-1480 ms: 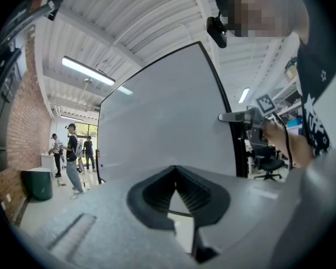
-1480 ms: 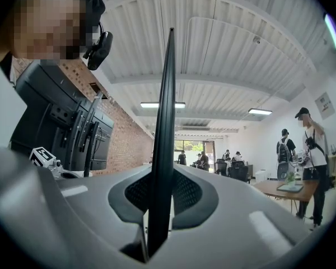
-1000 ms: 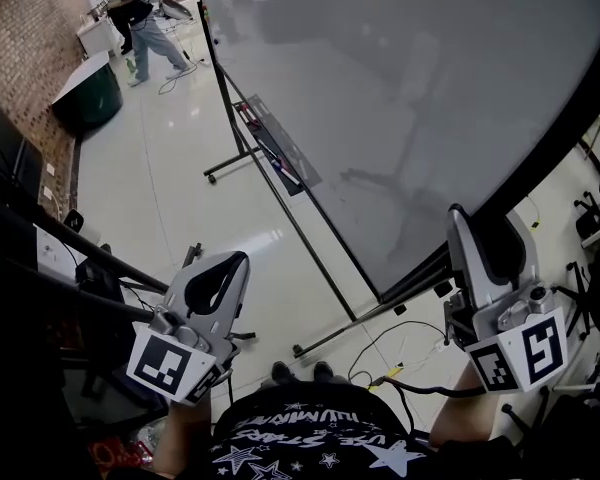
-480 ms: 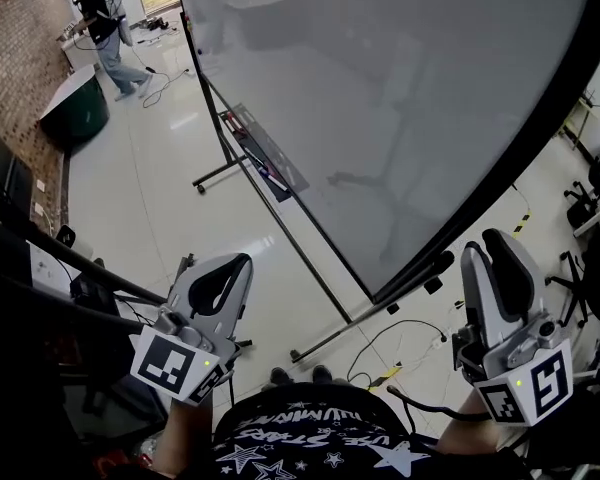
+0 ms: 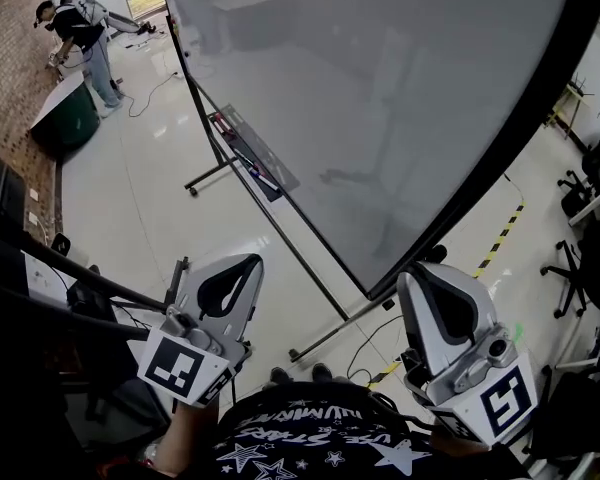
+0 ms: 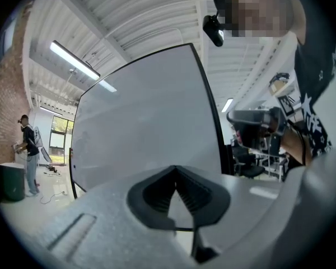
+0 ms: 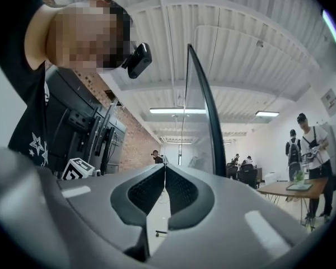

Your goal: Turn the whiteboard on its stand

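Head view: right gripper (image 5: 416,276) just closed on nothing, left gripper (image 5: 250,262) pressed together, empty; best push whiteboard (image 5: 380,98) black frame (image 5: 458,208) at 12 o'clock, slowly.

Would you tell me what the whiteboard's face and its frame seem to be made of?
Whiteboard face: probably a glossy coated sheet, since it mirrors faint room shapes. Frame: dark, apparently painted metal or plastic. It forms a slim, rigid edge, but the exact material is unclear.
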`<state>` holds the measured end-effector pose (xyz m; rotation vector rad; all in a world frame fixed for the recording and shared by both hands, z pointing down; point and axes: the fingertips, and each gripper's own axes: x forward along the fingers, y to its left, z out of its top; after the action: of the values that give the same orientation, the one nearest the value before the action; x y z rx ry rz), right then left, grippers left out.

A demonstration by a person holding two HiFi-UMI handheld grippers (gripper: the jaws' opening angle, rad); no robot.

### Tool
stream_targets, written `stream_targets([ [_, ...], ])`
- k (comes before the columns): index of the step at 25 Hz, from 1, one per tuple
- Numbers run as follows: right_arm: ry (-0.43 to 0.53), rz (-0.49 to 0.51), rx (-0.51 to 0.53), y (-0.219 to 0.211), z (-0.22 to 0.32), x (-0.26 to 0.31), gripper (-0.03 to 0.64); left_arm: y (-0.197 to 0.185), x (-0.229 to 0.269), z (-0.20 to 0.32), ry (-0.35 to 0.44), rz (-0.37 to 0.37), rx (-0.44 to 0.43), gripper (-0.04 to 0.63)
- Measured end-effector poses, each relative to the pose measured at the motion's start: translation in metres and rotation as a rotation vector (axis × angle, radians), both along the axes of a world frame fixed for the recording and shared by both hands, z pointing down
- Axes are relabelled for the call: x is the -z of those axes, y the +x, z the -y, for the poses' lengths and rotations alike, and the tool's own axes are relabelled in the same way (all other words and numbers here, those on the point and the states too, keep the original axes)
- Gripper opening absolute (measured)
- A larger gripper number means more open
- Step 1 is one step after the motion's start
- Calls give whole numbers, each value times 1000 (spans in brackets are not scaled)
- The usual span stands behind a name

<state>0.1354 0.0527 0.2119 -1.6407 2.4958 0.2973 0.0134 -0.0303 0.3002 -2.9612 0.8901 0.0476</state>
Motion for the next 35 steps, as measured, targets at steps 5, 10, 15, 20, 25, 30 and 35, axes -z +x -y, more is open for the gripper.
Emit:
stream_targets([
  [5, -155, 36, 62, -25, 25, -47, 8, 5, -9, -3, 1, 21, -21, 5],
  [10, -206, 30, 73, -41, 41, -68, 8, 5, -16, -4, -12, 29, -20, 5],
  [15, -220, -9, 77, -48, 49, -84, 8, 8, -18, -7, -15, 29, -31, 5],
  [20, -258, -27, 77, -45, 53, -97, 8, 12, -19, -11, -24, 24, -33, 5],
  [25, -305, -30, 112, -60, 51, -101, 8, 11, -17, -13, -22, 18, -38, 5],
  [30, -320, -32, 128, -62, 50, -105, 8, 10, -19, -14, -29, 16, -32, 5],
  [35, -311, -45, 126, -59, 51, -107, 8, 8, -20, -13, -32, 16, -26, 5],
])
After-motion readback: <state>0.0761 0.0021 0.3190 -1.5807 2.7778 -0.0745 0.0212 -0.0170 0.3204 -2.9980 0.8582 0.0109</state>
